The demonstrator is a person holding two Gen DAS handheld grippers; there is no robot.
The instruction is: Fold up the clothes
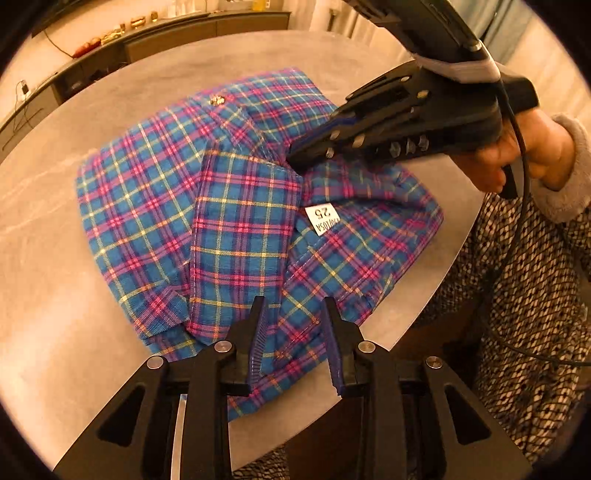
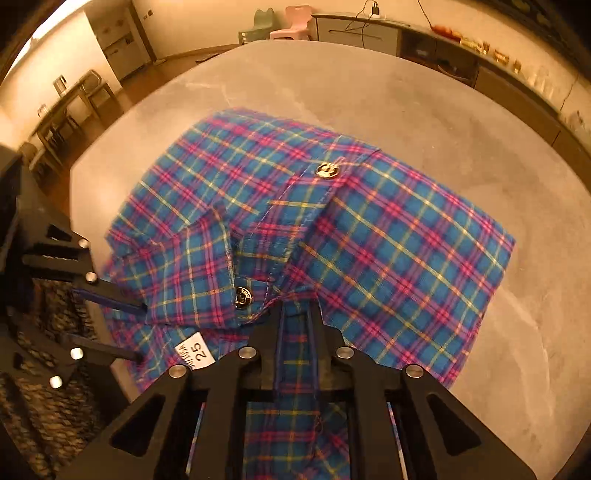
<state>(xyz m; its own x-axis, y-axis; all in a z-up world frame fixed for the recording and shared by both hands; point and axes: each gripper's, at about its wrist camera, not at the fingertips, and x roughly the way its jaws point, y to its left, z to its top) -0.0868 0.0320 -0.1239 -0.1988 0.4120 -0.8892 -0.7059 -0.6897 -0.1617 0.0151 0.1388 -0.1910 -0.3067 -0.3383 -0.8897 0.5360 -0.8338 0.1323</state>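
A blue, pink and yellow plaid shirt [image 1: 236, 221] [image 2: 388, 240] lies partly folded on the round grey table [image 1: 48, 229] [image 2: 406, 96], with its white "25" label [image 1: 320, 218] [image 2: 195, 350] showing at the collar. My left gripper [image 1: 294, 314] hovers over the shirt's near edge. Its jaws stand apart and do not pinch the cloth below them; it also shows as the left gripper [image 2: 138, 331] at the left edge of the right wrist view. My right gripper [image 2: 297, 314] [image 1: 294, 157] is at the collar area, its narrow jaws shut on a fold of plaid cloth.
The table's edge [image 1: 424, 314] runs close behind the shirt on the person's side. A hand [image 1: 517, 162] in a grey sleeve holds the right gripper, above a patterned garment [image 1: 535, 295]. A sideboard [image 2: 480, 62] and small chairs [image 2: 295, 22] stand beyond the table.
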